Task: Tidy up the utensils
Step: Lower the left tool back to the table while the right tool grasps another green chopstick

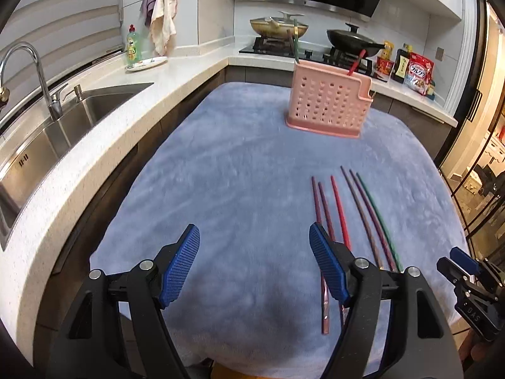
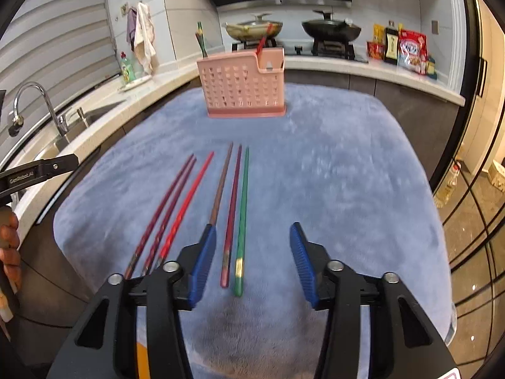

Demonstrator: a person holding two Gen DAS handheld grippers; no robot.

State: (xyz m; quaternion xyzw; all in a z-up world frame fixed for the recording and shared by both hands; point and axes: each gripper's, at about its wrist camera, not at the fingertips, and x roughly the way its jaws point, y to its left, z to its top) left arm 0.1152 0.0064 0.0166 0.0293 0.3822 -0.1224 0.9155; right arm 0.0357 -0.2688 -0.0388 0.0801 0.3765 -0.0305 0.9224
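Note:
Several chopsticks lie side by side on the blue cloth: two dark red (image 2: 164, 218), one bright red (image 2: 186, 202), one brown (image 2: 221, 186), one maroon (image 2: 232, 214) and one green (image 2: 242, 214). They also show in the left wrist view (image 1: 341, 211). A pink perforated utensil holder (image 2: 243, 87) (image 1: 328, 105) stands at the far side with a few chopsticks in it. My right gripper (image 2: 252, 246) is open above the near ends of the maroon and green sticks. My left gripper (image 1: 254, 249) is open and empty, left of the sticks.
The blue cloth (image 1: 221, 173) covers the table. A counter with a steel sink (image 1: 63, 120) and tap runs along the left. A stove with two pans (image 1: 315, 34) and food packets (image 1: 407, 69) are behind the holder. A glass door is at the right.

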